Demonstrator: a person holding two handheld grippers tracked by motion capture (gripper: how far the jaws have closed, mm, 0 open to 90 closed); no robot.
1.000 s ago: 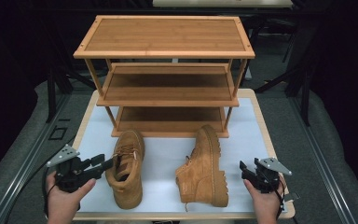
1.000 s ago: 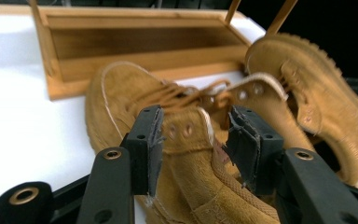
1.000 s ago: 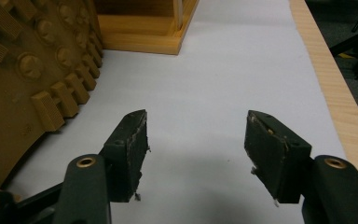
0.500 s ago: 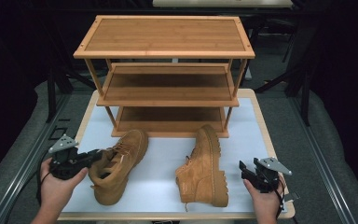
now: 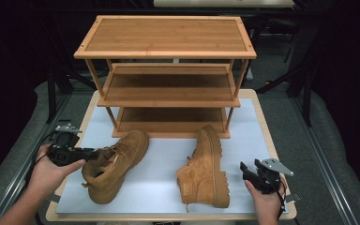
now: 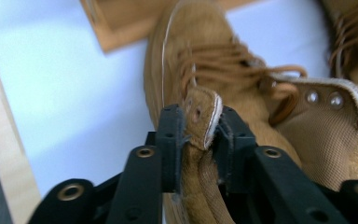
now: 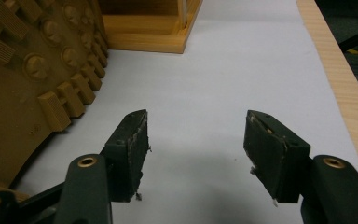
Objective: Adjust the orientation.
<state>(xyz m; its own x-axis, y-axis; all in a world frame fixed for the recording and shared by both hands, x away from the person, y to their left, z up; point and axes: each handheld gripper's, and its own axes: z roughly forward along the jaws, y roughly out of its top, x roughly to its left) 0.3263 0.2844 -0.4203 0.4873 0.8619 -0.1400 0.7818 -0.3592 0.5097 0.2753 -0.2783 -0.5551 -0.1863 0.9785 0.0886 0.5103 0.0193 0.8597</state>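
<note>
Two tan suede boots lie on the white mat. The left boot [image 5: 117, 164] is tilted, its toe toward the shelf. My left gripper [image 5: 90, 154] is shut on that boot's collar edge [image 6: 200, 116], with the suede pinched between both black fingers [image 6: 170, 140]. The right boot [image 5: 208, 166] lies on its side, lugged sole [image 7: 32, 74] facing right. My right gripper [image 5: 243, 169] rests open on the mat just right of that sole, its fingers [image 7: 130, 149] apart with nothing between them.
A three-tier bamboo shoe rack [image 5: 168, 70] stands at the back of the mat, its shelves bare. The white mat [image 5: 258, 136] lies on a wooden tabletop whose edge [image 7: 345, 84] runs along the right. Dark floor surrounds the table.
My left gripper has moved left and back, dragging the left boot so it swung and tilted, toe toward the rack. The right gripper and right boot have stayed put.
</note>
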